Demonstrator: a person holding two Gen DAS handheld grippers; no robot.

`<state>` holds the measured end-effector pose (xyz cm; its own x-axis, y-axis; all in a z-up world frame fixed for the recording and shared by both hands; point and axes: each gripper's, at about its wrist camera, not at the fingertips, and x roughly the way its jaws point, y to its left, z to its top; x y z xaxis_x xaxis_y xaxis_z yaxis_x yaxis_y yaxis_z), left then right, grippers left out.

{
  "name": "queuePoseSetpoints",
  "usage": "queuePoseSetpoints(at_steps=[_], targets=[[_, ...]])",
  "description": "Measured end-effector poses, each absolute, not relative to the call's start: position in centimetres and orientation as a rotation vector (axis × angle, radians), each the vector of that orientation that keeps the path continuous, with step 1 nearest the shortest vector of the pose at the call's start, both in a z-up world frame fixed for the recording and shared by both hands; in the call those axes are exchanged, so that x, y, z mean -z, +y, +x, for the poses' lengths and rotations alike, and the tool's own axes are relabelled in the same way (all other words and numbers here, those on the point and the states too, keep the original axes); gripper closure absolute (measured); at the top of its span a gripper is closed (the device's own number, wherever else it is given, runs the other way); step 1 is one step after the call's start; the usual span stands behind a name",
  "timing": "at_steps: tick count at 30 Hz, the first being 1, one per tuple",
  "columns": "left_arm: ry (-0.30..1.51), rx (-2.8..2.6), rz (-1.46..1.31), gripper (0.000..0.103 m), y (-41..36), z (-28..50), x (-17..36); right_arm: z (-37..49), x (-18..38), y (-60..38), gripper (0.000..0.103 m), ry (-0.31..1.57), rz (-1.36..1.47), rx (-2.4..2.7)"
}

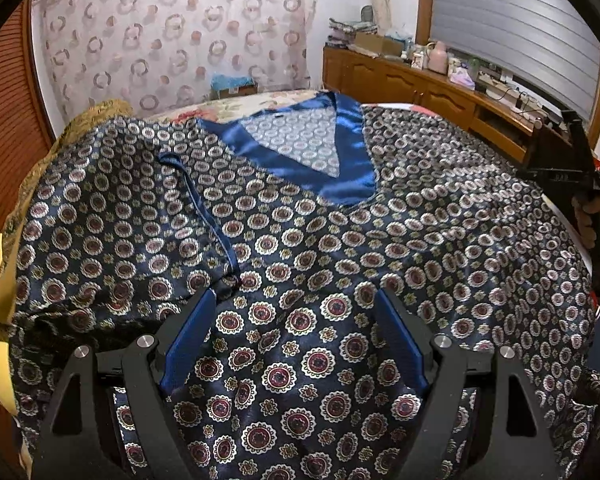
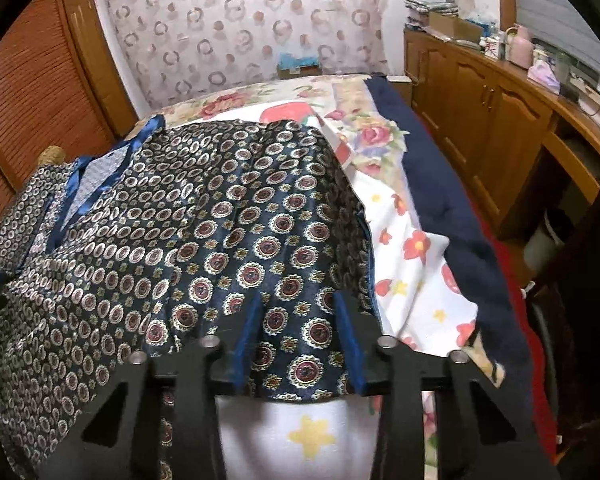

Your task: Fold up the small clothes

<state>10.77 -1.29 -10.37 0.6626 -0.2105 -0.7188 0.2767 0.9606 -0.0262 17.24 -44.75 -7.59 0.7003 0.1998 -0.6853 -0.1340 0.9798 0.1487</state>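
Satin, navy with medallion print, the garment point(image 1: 300, 208) lies spread face-up across the bed, its blue V-neck away from the left wrist camera; the left gripper point(image 1: 296, 300) hangs over the lower front with jaws wide apart, holding nothing, likely placed to smooth or pick a fold line. From the right wrist, the right gripper point(image 2: 296, 300) straddles the hem edge over the floral sheet point(image 2: 416, 264), partly open, apparently gripping nothing yet.
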Motion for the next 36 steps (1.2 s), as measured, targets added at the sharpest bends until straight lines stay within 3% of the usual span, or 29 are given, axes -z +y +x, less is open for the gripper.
queuePoseSetpoints(at_steps=[2, 4, 7, 20, 32, 35, 36], targets=[[0.811, 0.273, 0.075, 0.021, -1.1, 10.9, 10.5, 17.3, 7.6, -44.3, 0.084, 0.764, 0.064, -0.153], [0.807, 0.271, 0.073, 0.021, -1.0, 10.8, 10.4, 17.2, 7.5, -43.7, 0.099, 0.755, 0.028, -0.129], [0.818, 0.267, 0.079, 0.021, -1.2, 10.9, 10.5, 16.8, 7.1, -43.5, 0.101, 0.735, 0.016, -0.135], [0.83, 0.261, 0.079, 0.021, -1.0, 11.2, 10.8, 13.8, 3.1, -36.4, 0.102, 0.546, -0.055, -0.249], [0.753, 0.253, 0.042, 0.021, -0.5, 10.3, 8.9, 12.7, 7.1, -29.5, 0.101, 0.668, -0.162, -0.393], [0.716, 0.259, 0.032, 0.021, -0.6, 9.6, 7.6, 13.5, 6.9, -29.8, 0.098, 0.672, -0.158, -0.385], [0.702, 0.262, 0.03, 0.021, -0.6, 9.4, 7.1, 13.2, 6.7, -29.5, 0.092, 0.673, -0.155, -0.385]])
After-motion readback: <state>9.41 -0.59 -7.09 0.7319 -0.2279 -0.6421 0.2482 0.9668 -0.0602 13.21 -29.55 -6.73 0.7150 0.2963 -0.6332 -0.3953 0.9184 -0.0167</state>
